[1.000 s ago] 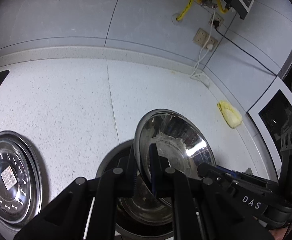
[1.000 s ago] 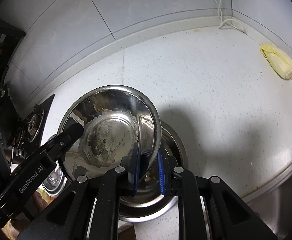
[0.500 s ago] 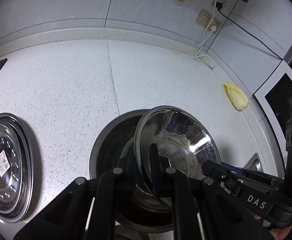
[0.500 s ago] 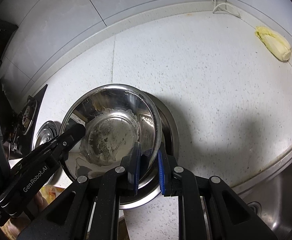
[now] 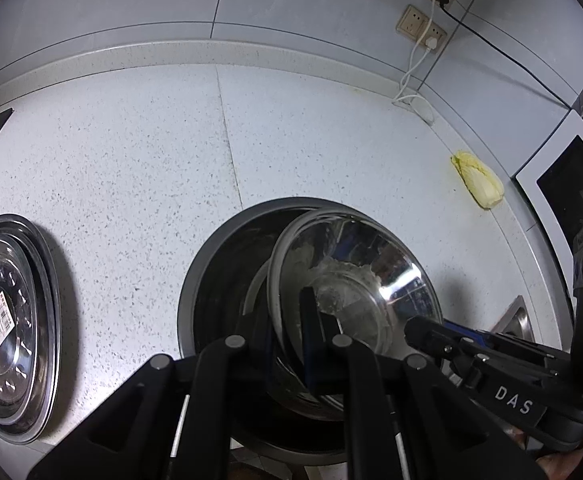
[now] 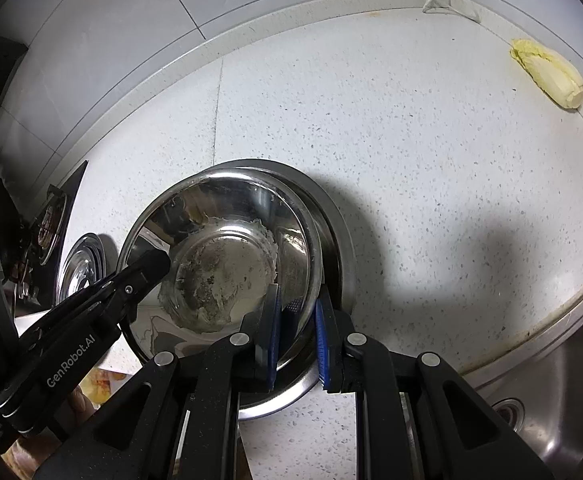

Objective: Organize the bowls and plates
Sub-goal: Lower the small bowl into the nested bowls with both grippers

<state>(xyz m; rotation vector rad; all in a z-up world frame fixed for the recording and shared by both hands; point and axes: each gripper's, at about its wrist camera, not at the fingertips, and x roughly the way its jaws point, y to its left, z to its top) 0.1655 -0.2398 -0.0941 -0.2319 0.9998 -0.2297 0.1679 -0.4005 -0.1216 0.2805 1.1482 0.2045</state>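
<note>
Left wrist view first: at the far left a flat round stainless steel plate with a barcode sticker lies on the white speckled stone countertop, well apart from the bowls. In the middle sits a large dark-rimmed steel bowl on the counter, and inside it, tilted toward the right, is a smaller shiny stainless steel bowl with pale dried residue on its bottom. The left gripper has its black fingers pinched close together over the near rim of the smaller bowl, one inside and one outside, gripping it. Further right the other tool reaches in from the lower right corner, marked DAS. Beyond it, near the wall, lies a yellow cabbage piece, and a beige wall socket with a white cable is up on the grey tiled wall.

Right wrist view: the left tool comes in from the lower left, lettered GenRobot.AI, its tip at the smaller bowl's left rim. The right gripper straddles the smaller bowl's right-hand rim, and its blue pads stand slightly apart from the metal on the outer side, so the hold looks loosened, partly open. At the lower right is the edge of a steel sink
</note>
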